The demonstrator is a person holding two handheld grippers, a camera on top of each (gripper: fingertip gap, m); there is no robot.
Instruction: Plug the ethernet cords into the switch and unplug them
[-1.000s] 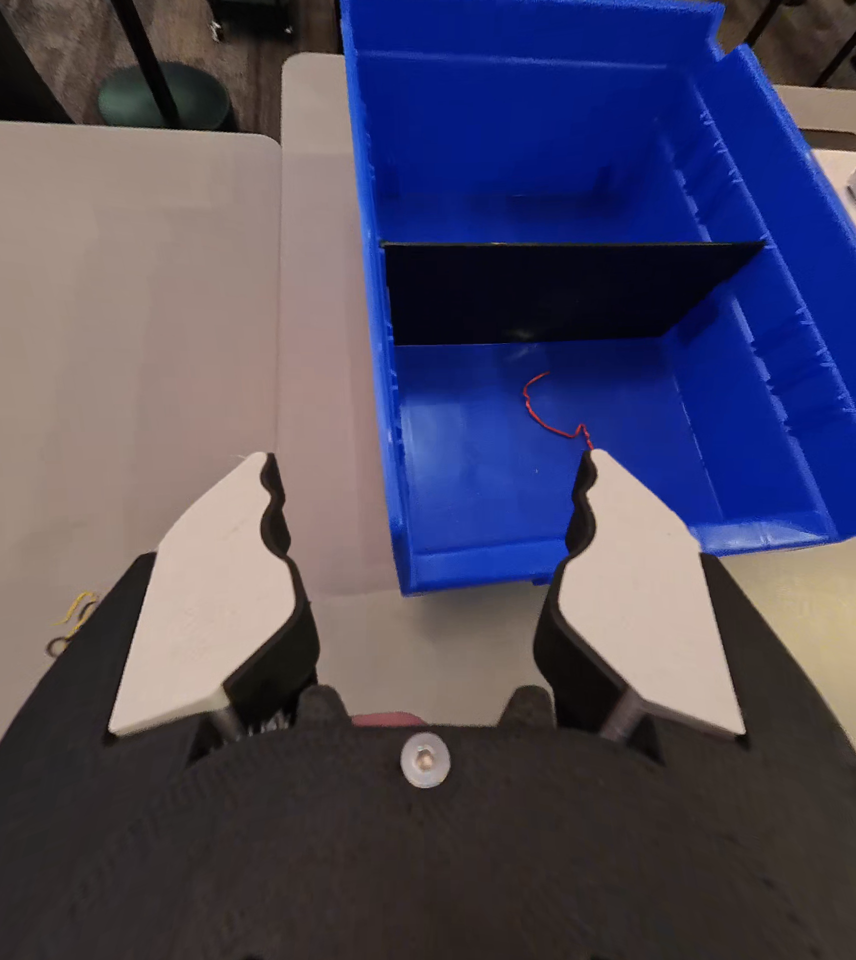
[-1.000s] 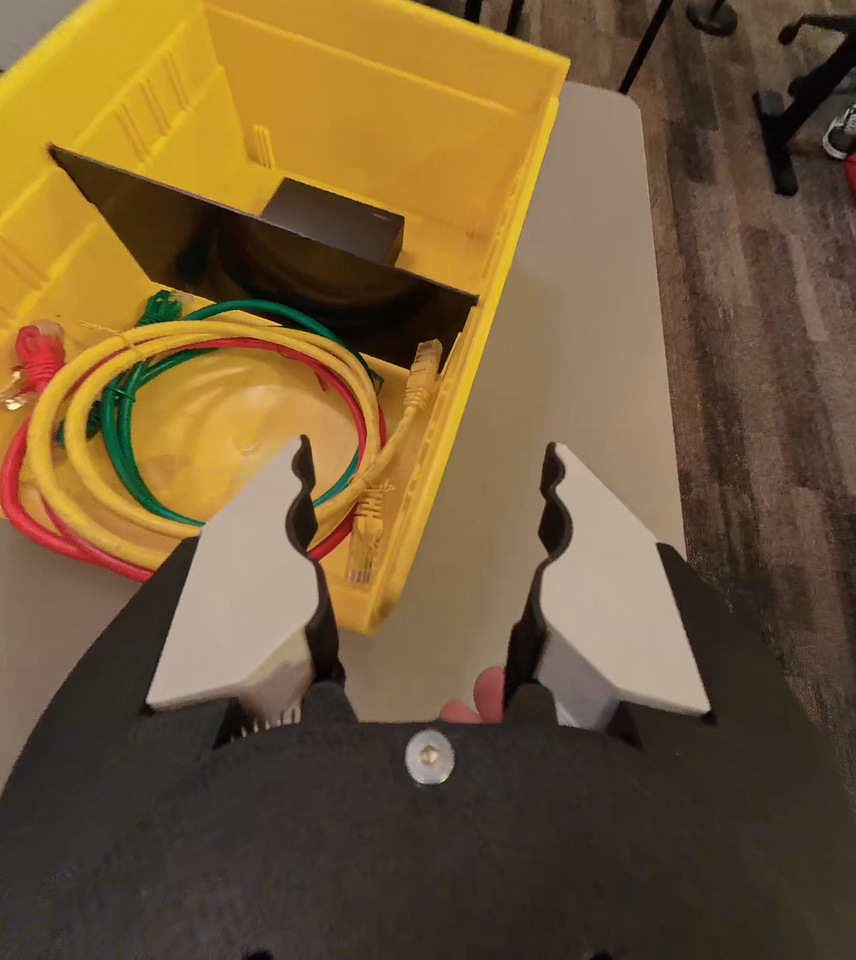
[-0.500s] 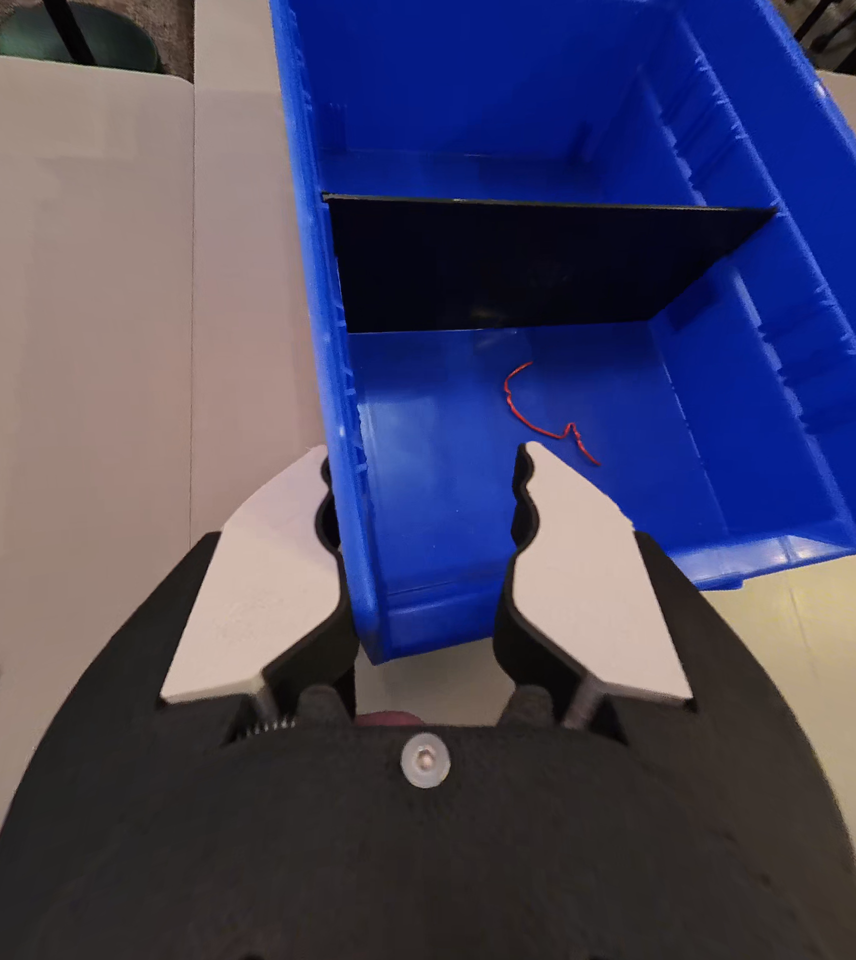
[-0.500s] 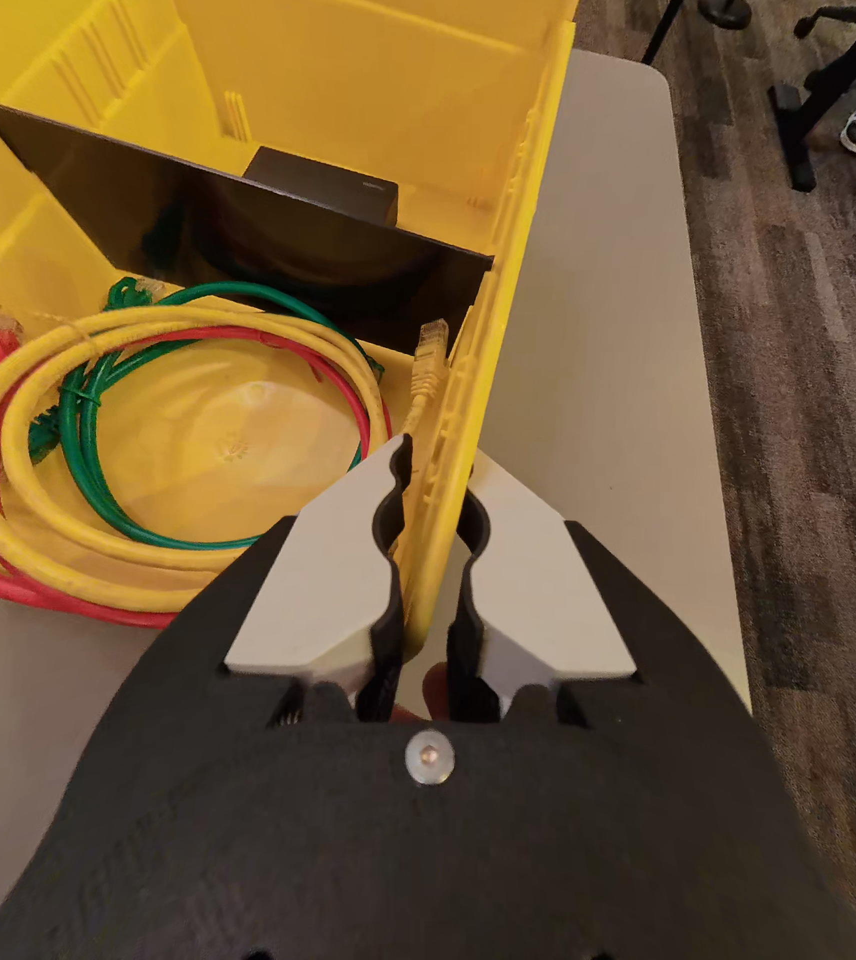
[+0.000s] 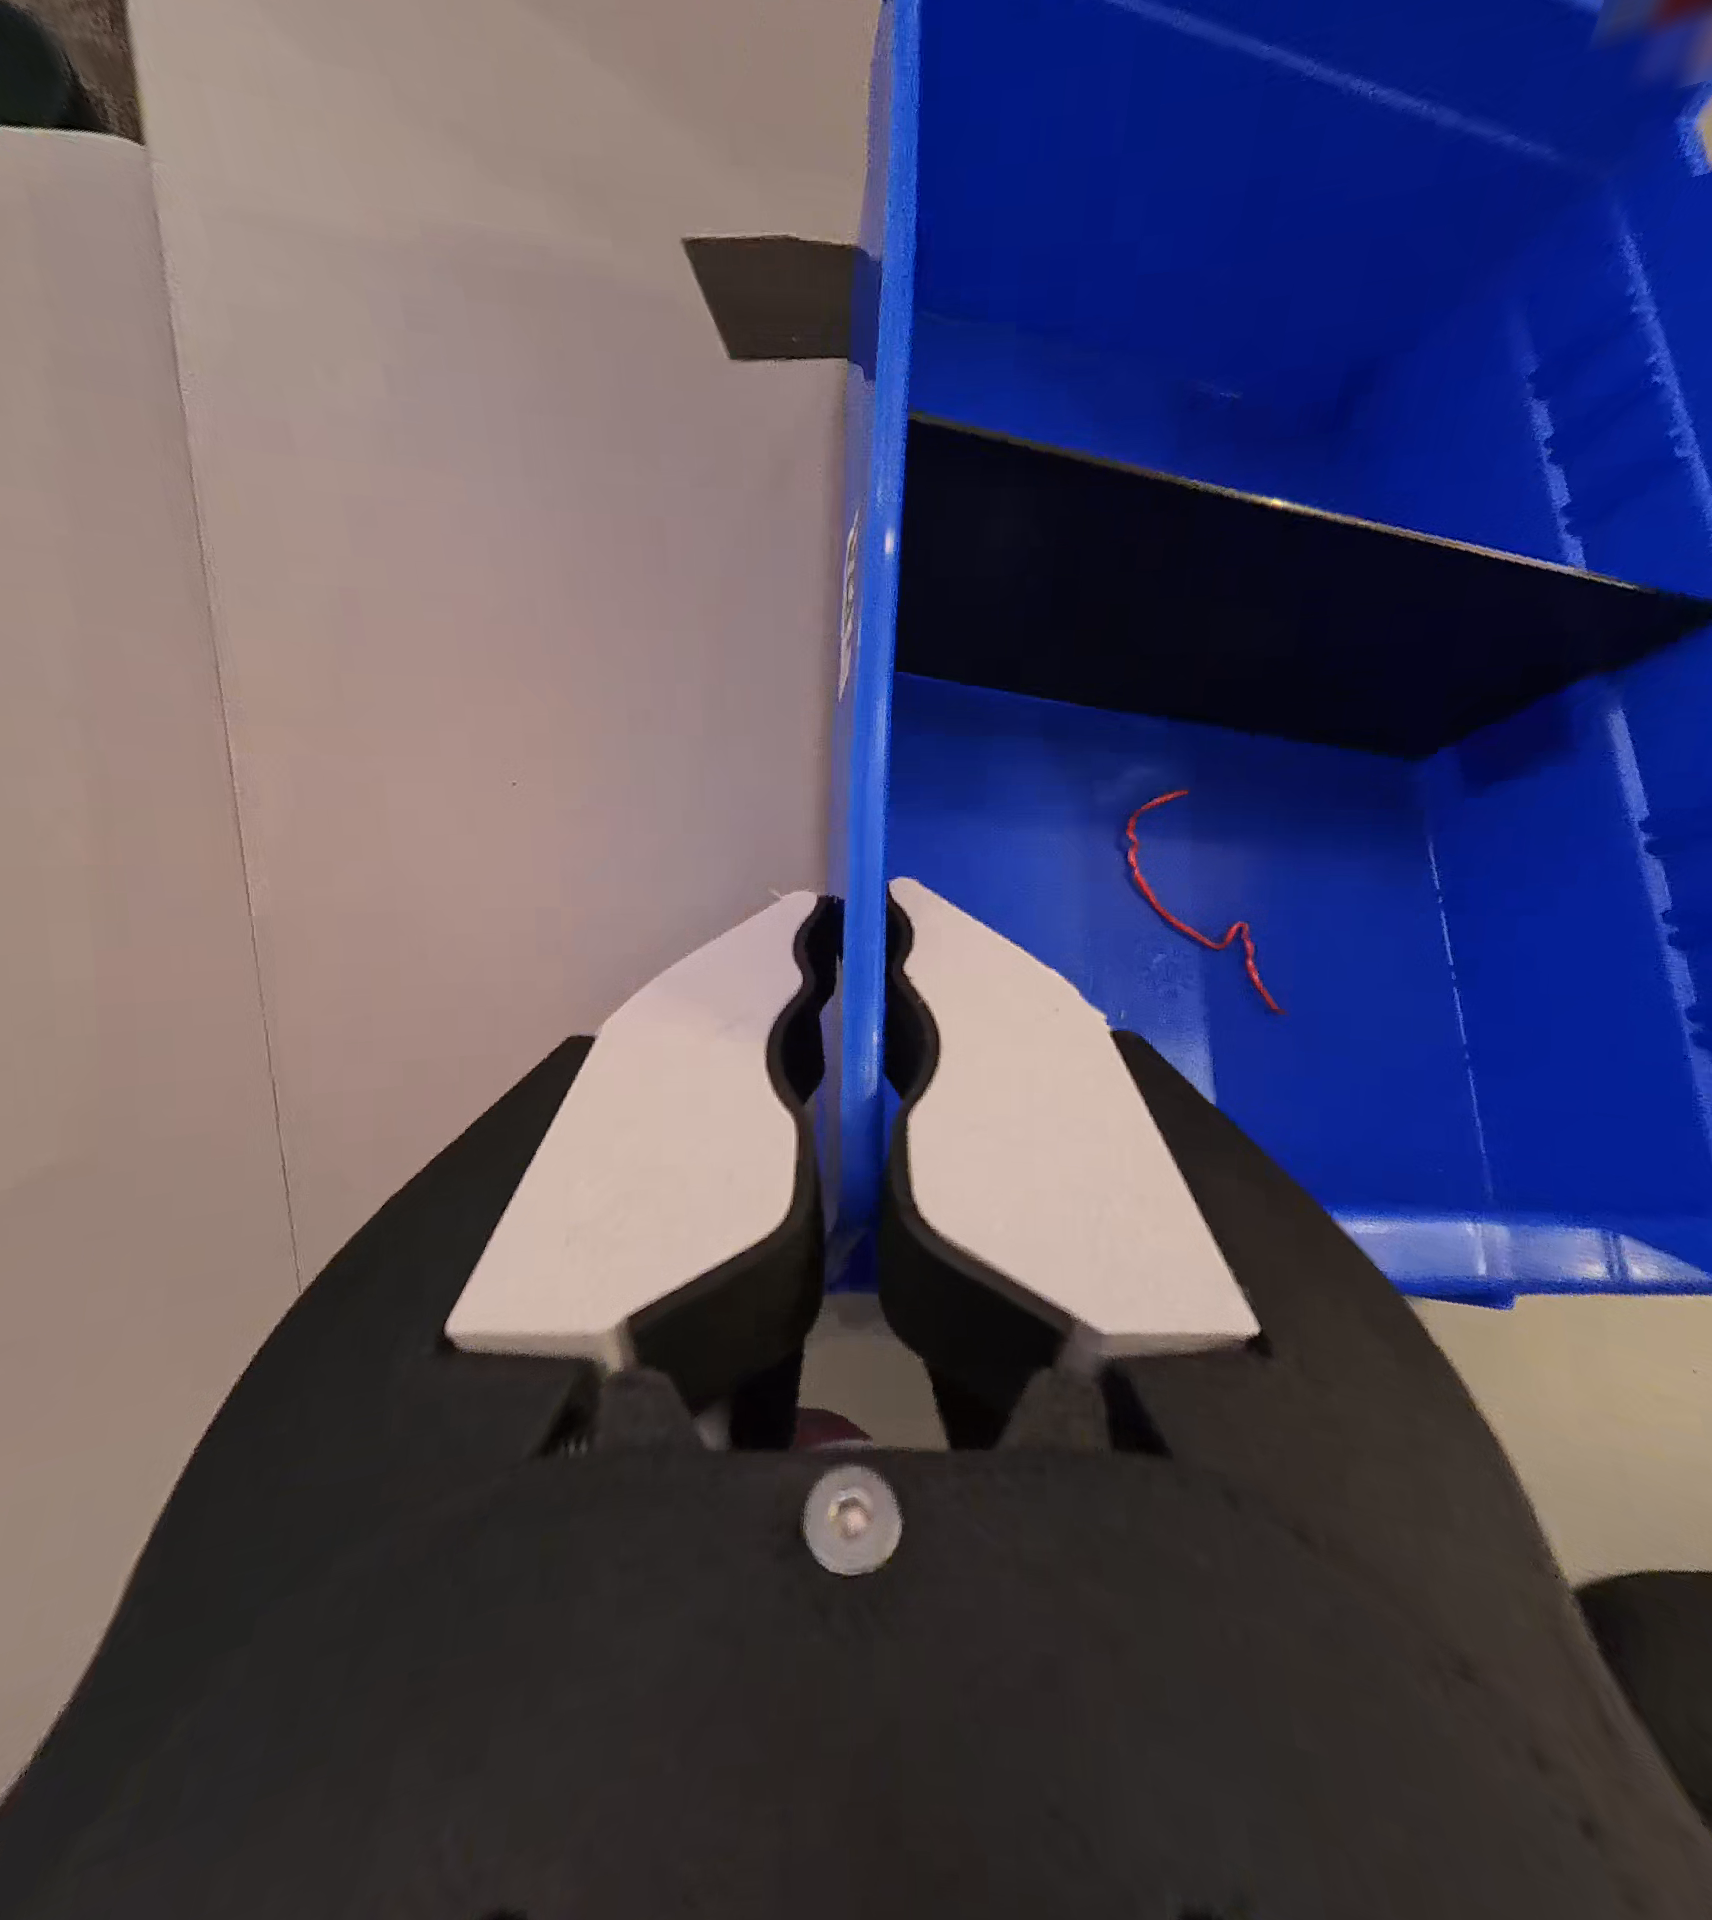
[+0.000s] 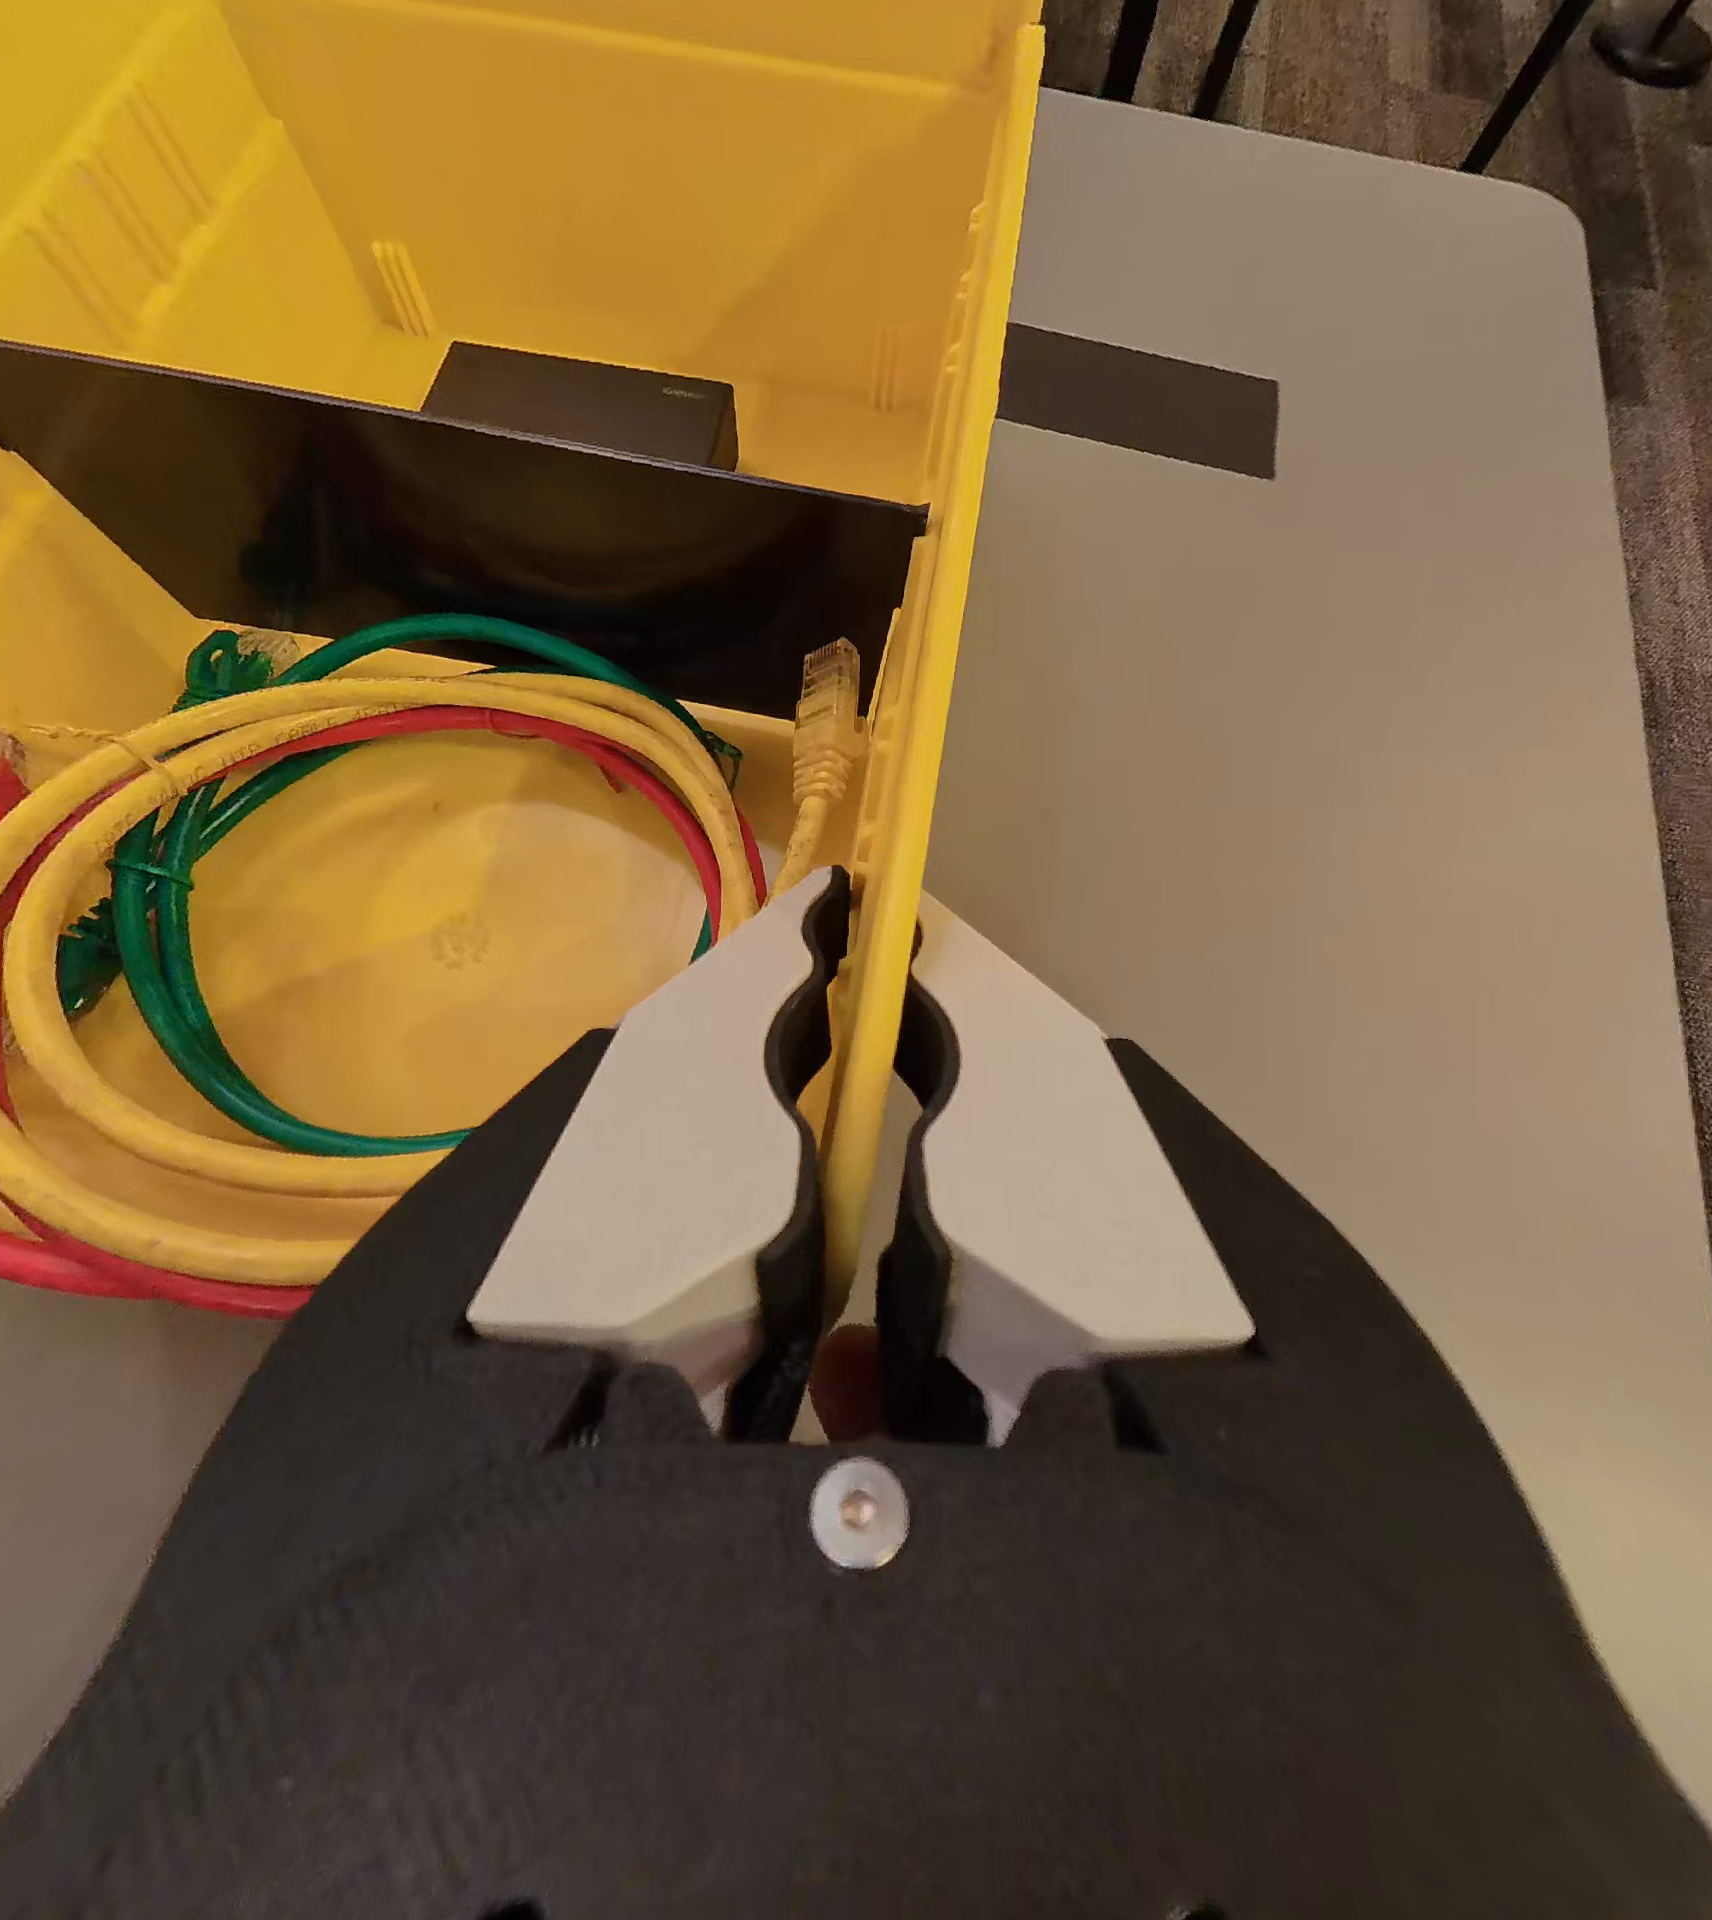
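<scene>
In the left wrist view the left tongs point(image 5: 862, 914) are closed on the left wall of the blue bin point(image 5: 1600, 1039), one finger outside and one inside, the wall running toward 12 o'clock between them. The bin sits on the table point(image 5: 478, 623); a black divider point(image 5: 1247, 613) crosses it, and the near compartment holds only a thin red wire point(image 5: 1195, 914) at 2 o'clock from the tongs. A strip of dark tape point(image 5: 779, 296) lies on the table at 12 o'clock, touching the bin's outside. In the right wrist view the right tongs point(image 6: 867, 909) are closed on the right wall of the yellow bin point(image 6: 623, 177). The cords point(image 6: 332, 935), yellow, green and red coils, lie in the near compartment at 9 to 10 o'clock from the tongs; a yellow plug point(image 6: 826, 717) stands just beside the gripped wall at 12 o'clock, its long axis pointing away. The switch point(image 6: 582, 410), a dark box, sits beyond that bin's divider point(image 6: 416, 520) at 11 o'clock. The right tongs are clearly the nearer to both cords and switch; nothing is plugged in yet, and they would have to release the wall first.
</scene>
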